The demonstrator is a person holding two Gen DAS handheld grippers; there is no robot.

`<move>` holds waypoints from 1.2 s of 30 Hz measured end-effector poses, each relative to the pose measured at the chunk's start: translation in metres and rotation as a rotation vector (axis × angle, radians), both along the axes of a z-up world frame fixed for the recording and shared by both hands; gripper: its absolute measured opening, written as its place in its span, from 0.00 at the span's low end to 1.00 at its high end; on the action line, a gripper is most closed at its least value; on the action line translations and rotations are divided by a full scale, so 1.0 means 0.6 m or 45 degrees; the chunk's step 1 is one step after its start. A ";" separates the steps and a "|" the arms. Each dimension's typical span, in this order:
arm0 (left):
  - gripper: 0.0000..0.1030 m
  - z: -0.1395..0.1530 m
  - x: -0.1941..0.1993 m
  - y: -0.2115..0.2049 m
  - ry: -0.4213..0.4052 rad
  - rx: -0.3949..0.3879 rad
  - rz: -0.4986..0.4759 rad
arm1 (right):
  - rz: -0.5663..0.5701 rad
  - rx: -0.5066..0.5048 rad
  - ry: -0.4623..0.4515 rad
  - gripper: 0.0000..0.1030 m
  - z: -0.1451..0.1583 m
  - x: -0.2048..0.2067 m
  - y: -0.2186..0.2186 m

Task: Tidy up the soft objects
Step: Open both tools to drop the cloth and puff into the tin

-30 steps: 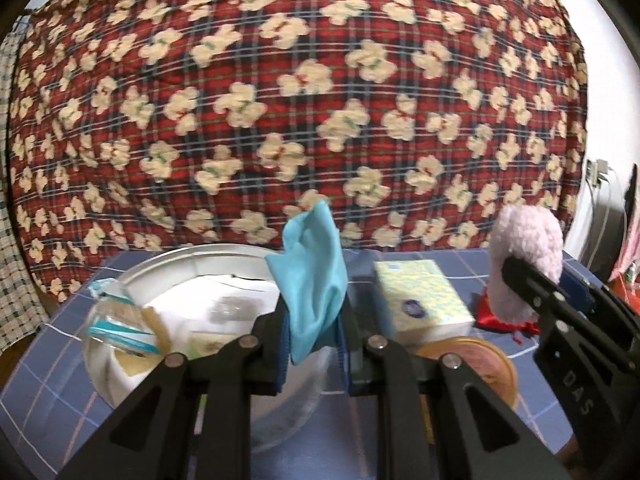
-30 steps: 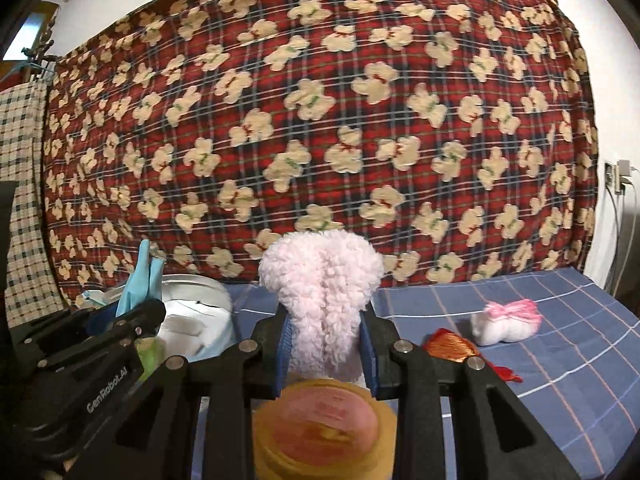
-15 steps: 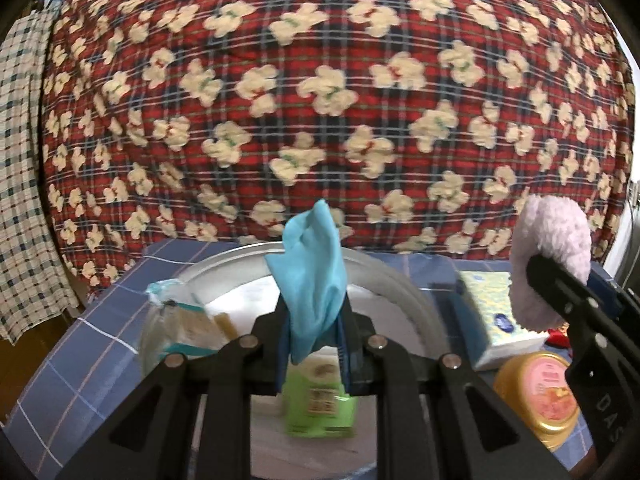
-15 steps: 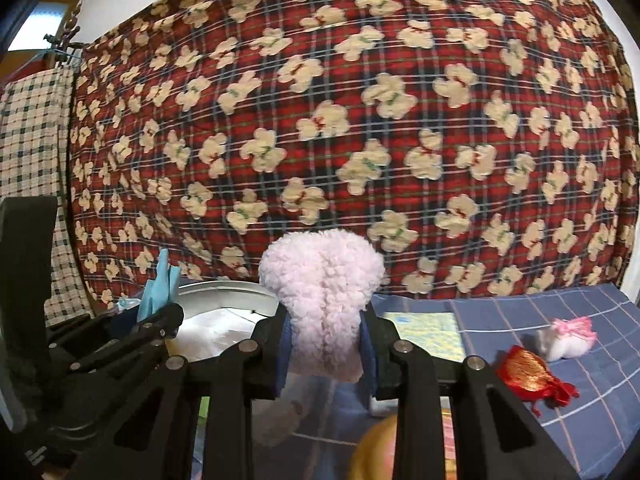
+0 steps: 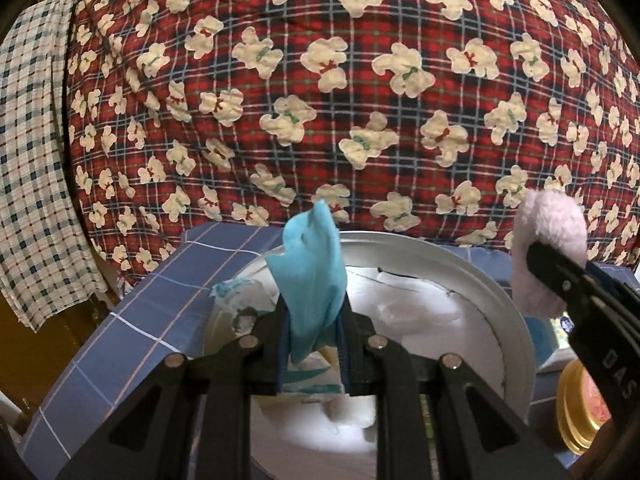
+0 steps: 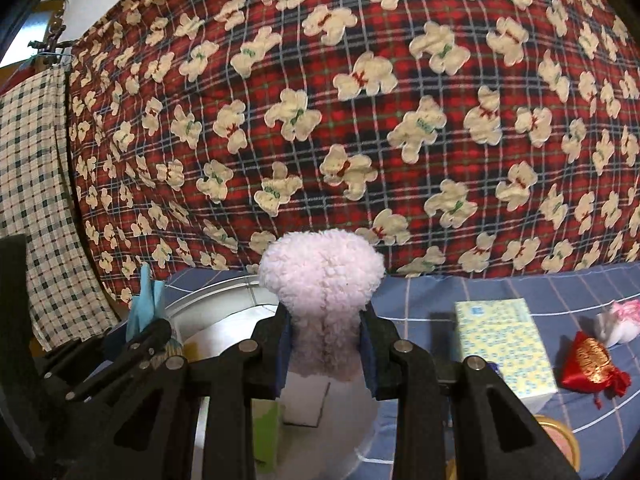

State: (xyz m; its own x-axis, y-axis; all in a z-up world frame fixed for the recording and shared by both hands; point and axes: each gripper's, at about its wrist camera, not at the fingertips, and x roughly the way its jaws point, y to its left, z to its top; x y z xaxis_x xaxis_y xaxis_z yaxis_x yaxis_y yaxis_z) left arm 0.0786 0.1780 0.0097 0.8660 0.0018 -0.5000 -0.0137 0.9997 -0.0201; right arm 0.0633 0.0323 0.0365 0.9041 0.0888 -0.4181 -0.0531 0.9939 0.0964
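From the left wrist, the left gripper point(image 5: 312, 344) has its jaws closed tight on a blue cloth point(image 5: 310, 276), which stands up out of them above a round metal basin point(image 5: 480, 276). The basin sits on a bench under a blue checked cover point(image 5: 132, 336) and holds white wrapping and small packets. At the right edge the right gripper point(image 5: 560, 276) clamps a pink fluffy pad point(image 5: 548, 236), with a gold tin point(image 5: 580, 412) below it.

From the right wrist, the jaws are closed on the pink fluffy pad point(image 6: 322, 300), held over the basin's point(image 6: 212, 296) right side. To the right on the cover lie a tissue box point(image 6: 504, 344), a red pouch point(image 6: 588, 364) and a small pink-and-white soft thing point(image 6: 618, 320). A red plaid cloth with bears point(image 6: 360, 120) hangs behind.
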 end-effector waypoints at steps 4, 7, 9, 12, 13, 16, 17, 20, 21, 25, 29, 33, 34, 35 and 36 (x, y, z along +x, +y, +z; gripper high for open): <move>0.17 -0.002 0.008 0.005 0.009 0.023 0.016 | 0.000 0.004 0.031 0.31 -0.007 0.020 0.010; 0.17 -0.006 0.015 0.009 0.037 0.025 0.028 | 0.001 -0.005 0.054 0.31 -0.012 0.034 0.017; 0.17 -0.011 0.019 0.010 0.058 0.031 0.033 | -0.001 -0.011 0.070 0.31 -0.014 0.042 0.019; 0.17 -0.015 0.024 0.012 0.076 0.045 0.043 | 0.002 -0.016 0.121 0.31 -0.021 0.060 0.020; 0.17 -0.016 0.026 0.012 0.081 0.051 0.047 | 0.001 -0.019 0.146 0.31 -0.025 0.067 0.021; 0.17 -0.020 0.030 0.012 0.098 0.072 0.062 | 0.008 -0.005 0.226 0.31 -0.037 0.088 0.020; 0.17 -0.021 0.032 0.013 0.104 0.076 0.066 | 0.009 -0.001 0.243 0.31 -0.040 0.091 0.021; 0.17 -0.027 0.036 0.015 0.131 0.080 0.073 | 0.033 0.013 0.319 0.31 -0.052 0.108 0.024; 0.17 -0.028 0.037 0.015 0.138 0.084 0.073 | 0.041 0.016 0.332 0.31 -0.054 0.111 0.026; 0.17 -0.032 0.041 0.013 0.150 0.107 0.080 | 0.129 0.080 0.411 0.43 -0.061 0.129 0.033; 0.46 -0.036 0.045 0.012 0.160 0.138 0.088 | 0.163 0.192 0.417 0.73 -0.064 0.127 0.024; 1.00 -0.030 0.036 0.012 0.127 0.117 0.083 | 0.171 0.275 0.331 0.74 -0.056 0.104 0.004; 1.00 -0.026 0.032 0.013 0.100 0.123 0.105 | 0.165 0.299 0.293 0.74 -0.053 0.093 -0.003; 1.00 -0.020 0.024 0.014 0.058 0.131 0.130 | 0.152 0.318 0.246 0.74 -0.048 0.081 -0.011; 1.00 -0.014 0.017 0.015 0.016 0.139 0.143 | 0.141 0.327 0.214 0.75 -0.045 0.074 -0.015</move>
